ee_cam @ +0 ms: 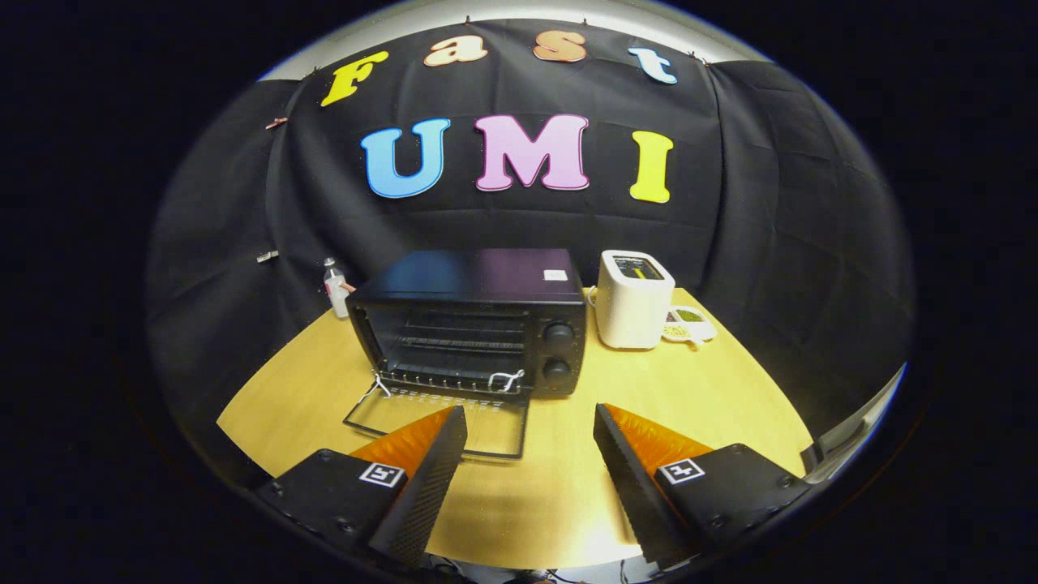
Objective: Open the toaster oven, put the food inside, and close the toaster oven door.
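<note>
A black toaster oven [470, 320] stands on the wooden table [714, 397], beyond my fingers. Its glass door [442, 422] lies folded down flat on the table, with a white cord tied at each hinge side. Inside I see a wire rack [454, 341]; the cavity looks bare of food. Two knobs [558, 350] sit on the oven's right panel. My gripper [529, 420] is open, with nothing between its fingers. The left fingertip hangs over the front edge of the lowered door.
A white pop-up toaster [634, 298] stands right of the oven. Behind it lies a small white dish with green and yellow bits [688, 324]. A small clear bottle [335, 288] stands at the oven's back left. The table's rounded edge runs close below my fingers.
</note>
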A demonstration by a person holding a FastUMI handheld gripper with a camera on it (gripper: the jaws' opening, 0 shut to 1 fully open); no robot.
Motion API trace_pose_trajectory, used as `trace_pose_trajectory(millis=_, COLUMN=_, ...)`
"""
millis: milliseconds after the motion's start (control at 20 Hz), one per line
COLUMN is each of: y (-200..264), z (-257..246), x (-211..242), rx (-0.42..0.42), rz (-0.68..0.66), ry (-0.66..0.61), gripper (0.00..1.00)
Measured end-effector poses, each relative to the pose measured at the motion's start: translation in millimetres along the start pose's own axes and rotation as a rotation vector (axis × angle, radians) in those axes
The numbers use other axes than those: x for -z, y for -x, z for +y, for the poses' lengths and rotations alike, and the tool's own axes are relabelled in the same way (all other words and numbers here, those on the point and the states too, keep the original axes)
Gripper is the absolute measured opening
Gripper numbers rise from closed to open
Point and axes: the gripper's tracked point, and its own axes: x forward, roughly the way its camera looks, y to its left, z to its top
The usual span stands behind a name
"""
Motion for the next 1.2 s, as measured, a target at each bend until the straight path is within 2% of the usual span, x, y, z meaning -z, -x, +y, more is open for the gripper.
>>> trace_pose_trajectory(millis=400, y=0.9, z=-137.6, x=4.8, rx=0.081, rz=0.037, ry=-0.11, gripper=0.99)
trace_pose_trajectory(millis=600, y=-5.5, z=-177.4, x=41.0, rx=0.057, rz=0.14, ry=-0.219, gripper=0.99)
trace_pose_trajectory(millis=950, y=-12.3, z=-183.9, x=109.3, rx=-0.055, rz=0.334, ry=-0.368, gripper=0.98)
trace_pose_trajectory(millis=1200, y=-17.7, z=-183.0, x=144.9, rx=-0.056, rz=0.421, ry=-0.566, gripper=0.96)
